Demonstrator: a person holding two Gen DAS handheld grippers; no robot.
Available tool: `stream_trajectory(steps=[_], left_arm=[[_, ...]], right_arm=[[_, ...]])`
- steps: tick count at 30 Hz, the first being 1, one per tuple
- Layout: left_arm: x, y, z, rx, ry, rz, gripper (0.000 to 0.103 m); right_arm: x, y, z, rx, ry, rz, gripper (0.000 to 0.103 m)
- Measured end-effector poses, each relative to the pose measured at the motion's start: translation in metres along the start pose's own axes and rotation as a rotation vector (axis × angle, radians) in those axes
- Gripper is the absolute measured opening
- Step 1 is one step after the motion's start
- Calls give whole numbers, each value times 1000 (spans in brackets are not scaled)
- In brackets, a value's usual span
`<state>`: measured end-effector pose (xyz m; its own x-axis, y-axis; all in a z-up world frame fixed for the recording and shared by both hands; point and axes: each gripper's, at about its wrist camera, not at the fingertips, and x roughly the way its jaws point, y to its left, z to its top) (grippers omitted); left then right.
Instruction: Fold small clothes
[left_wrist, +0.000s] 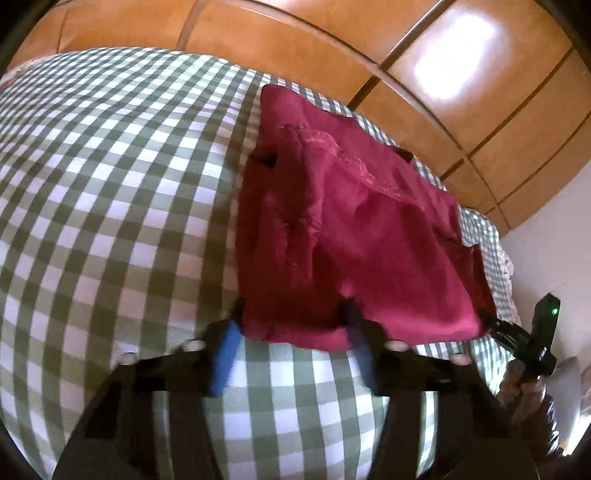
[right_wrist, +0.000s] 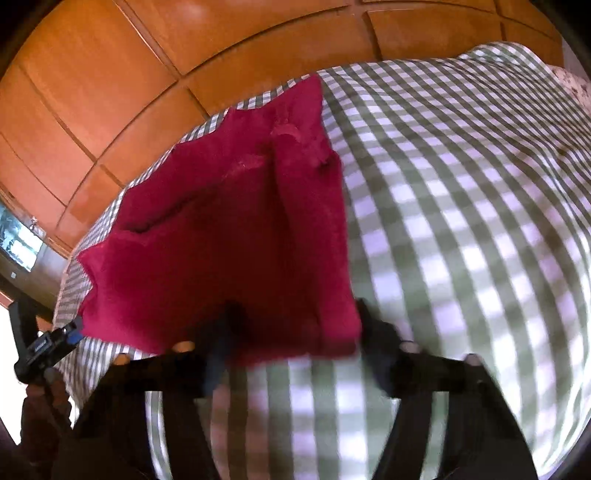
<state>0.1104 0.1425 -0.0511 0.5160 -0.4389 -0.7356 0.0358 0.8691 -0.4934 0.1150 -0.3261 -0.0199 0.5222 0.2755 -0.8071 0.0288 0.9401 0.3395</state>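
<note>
1. Left wrist view: a green-and-white checked bedspread (left_wrist: 110, 184) covers the bed below wooden wardrobe doors (left_wrist: 461, 92).
2. A dark red garment (left_wrist: 351, 240) lies near the bedspread's far edge.
3. The left gripper (left_wrist: 291, 332) and right gripper (right_wrist: 295, 332) each straddle the garment's near hem, jaws apart, gripping nothing.

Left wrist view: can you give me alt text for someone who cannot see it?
A dark red garment lies on a green-and-white checked cloth, its near edge between the parted fingers of the left tongs; whether they pinch it is unclear. The right tongs reach its far corner from the right, and wooden cabinet panels fill the background.
</note>
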Motion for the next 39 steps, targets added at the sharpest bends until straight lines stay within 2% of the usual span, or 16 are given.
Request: stream_trajectory(steps=[1,2,5,12,19,21,22,23,24,25,26,30,33,36,38,39], left_arm=[[2,0,0,-2,9,-7,27],[1,-1,-1,1,6,0,23],[-8,-5,-9,26,-5,8,18],[-38,-12,-46,28,6,-21,18],[-72,-20,-105,40,47,-23,18],[-78,-24,-113,58,47,4,24],[-80,-26,-113,65,44,22,27],[-83,-26,-111,75,36,46,41],[-85,-27,-108,80,20,62,60],[-89,-27,-101,81,-21,77,68],[-91,-28,-95,84,-52,85,72],[-79,-33,-65,116,-76,124,72],[-65,-38,-48,159,-80,153,72],[-46,-38,-35,165,-51,179,71],[-35,-33,-31,154,-33,179,67],[-31,-33,-31,156,-23,180,66]], right_arm=[[2,3,0,-9,5,-1,36],[3,4,1,-11,7,1,31],[-9,3,-3,-14,-10,13,26],[-49,0,-28,-49,-5,42,26],[-72,-13,-82,-78,104,50,26],[-76,-15,-88,-84,121,53,30],[-79,-17,-87,-78,117,46,40],[-83,-20,-84,-65,99,45,47],[-86,-23,-80,-54,80,45,49],[-90,-25,-73,-40,51,35,54],[-92,-25,-66,-38,29,24,55],[-88,-20,-40,-64,-36,-30,55],[-71,-10,-22,-88,-45,-59,52],[-44,-7,-9,-83,-24,-57,44],[-25,-4,-6,-81,6,-64,28],[-19,-4,-9,-84,16,-59,24]])
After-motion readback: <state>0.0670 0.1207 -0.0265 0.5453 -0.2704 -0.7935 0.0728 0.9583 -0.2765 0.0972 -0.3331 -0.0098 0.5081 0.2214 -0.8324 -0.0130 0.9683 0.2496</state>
